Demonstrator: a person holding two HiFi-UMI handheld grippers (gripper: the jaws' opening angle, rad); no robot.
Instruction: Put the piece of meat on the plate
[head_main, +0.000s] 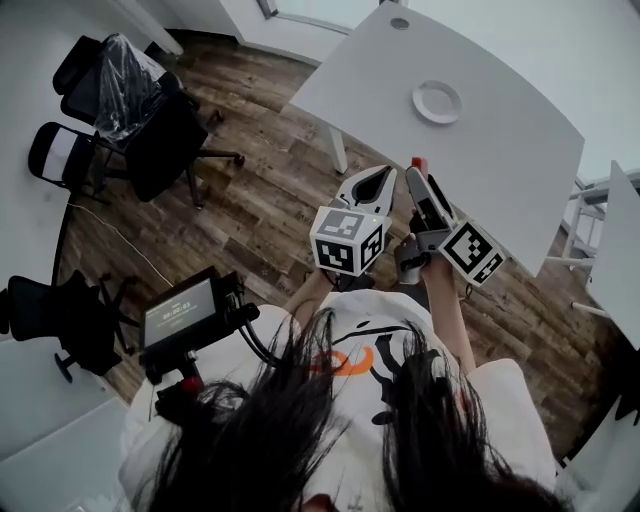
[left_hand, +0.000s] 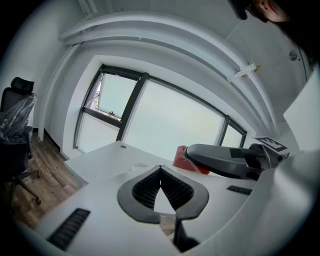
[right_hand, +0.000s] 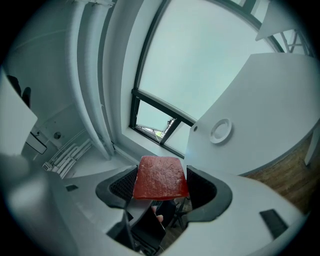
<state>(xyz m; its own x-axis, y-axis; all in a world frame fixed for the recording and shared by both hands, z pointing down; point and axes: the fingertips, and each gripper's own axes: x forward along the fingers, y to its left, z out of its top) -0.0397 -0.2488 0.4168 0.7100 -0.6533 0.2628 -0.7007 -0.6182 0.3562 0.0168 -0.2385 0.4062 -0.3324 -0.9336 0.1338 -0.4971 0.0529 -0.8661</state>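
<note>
A flat red piece of meat (right_hand: 160, 177) is clamped between the dark pads of my right gripper (right_hand: 161, 184), held up in the air. In the head view only the meat's tip (head_main: 418, 163) shows, above the right gripper (head_main: 420, 176). The round white plate (head_main: 437, 102) lies on the white table (head_main: 500, 170) ahead, with nothing on it. It also shows in the right gripper view as the plate (right_hand: 220, 130), far beyond the jaws. My left gripper (head_main: 384, 175) hangs just left of the right one, shut and holding nothing. Its tips meet at the left gripper (left_hand: 160, 168), with the meat (left_hand: 183, 157) to its right.
Black office chairs (head_main: 150, 120) stand on the wood floor at the left, another chair (head_main: 60, 325) nearer. A small screen device (head_main: 185, 312) hangs at the person's left side. A second white table (head_main: 620, 250) and its metal frame are at the right edge.
</note>
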